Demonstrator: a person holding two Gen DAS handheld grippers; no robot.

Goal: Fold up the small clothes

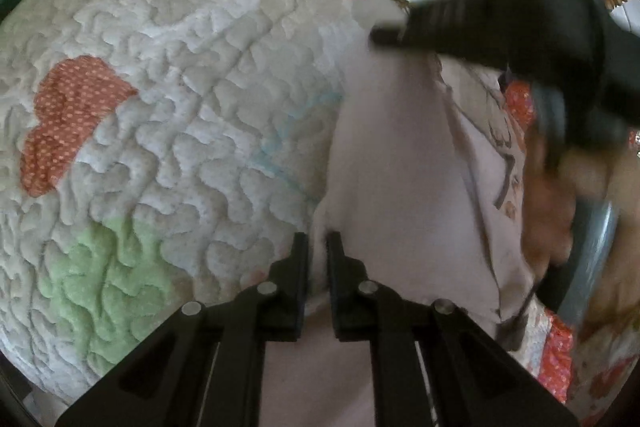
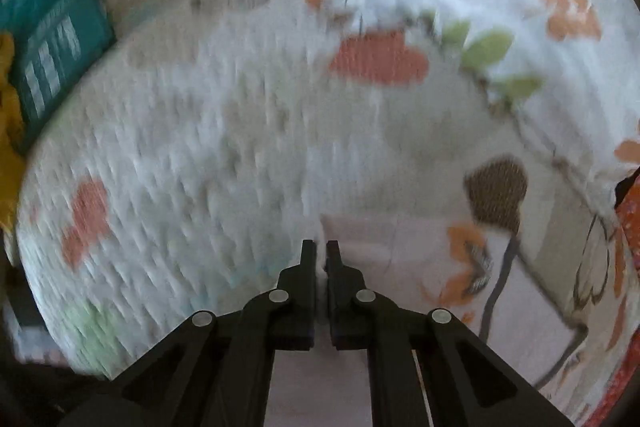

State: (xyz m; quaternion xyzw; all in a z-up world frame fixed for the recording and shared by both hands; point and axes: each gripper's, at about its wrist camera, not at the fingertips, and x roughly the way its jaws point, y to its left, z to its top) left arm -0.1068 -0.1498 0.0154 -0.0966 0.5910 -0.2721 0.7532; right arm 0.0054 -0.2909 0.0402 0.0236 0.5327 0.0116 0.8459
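Quilted bedding [image 1: 180,87] with orange and green patches carries a pale pink garment [image 1: 400,167]. Left gripper [image 1: 318,239] has its jaws pinching the garment's left edge at lower centre of its view; cloth runs up and right from there. Right gripper [image 2: 321,247] has its jaws pressed together at the garment's [image 2: 400,251] upper-left corner, with a sliver of cloth apparently caught between them.

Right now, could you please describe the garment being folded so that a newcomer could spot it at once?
Start from the quilted bedspread with its orange and green patches. On its right side lies the pale pink garment, its edge pinched by the left gripper. Unlike the puffy, stitched quilt around it, it is smooth and plain.
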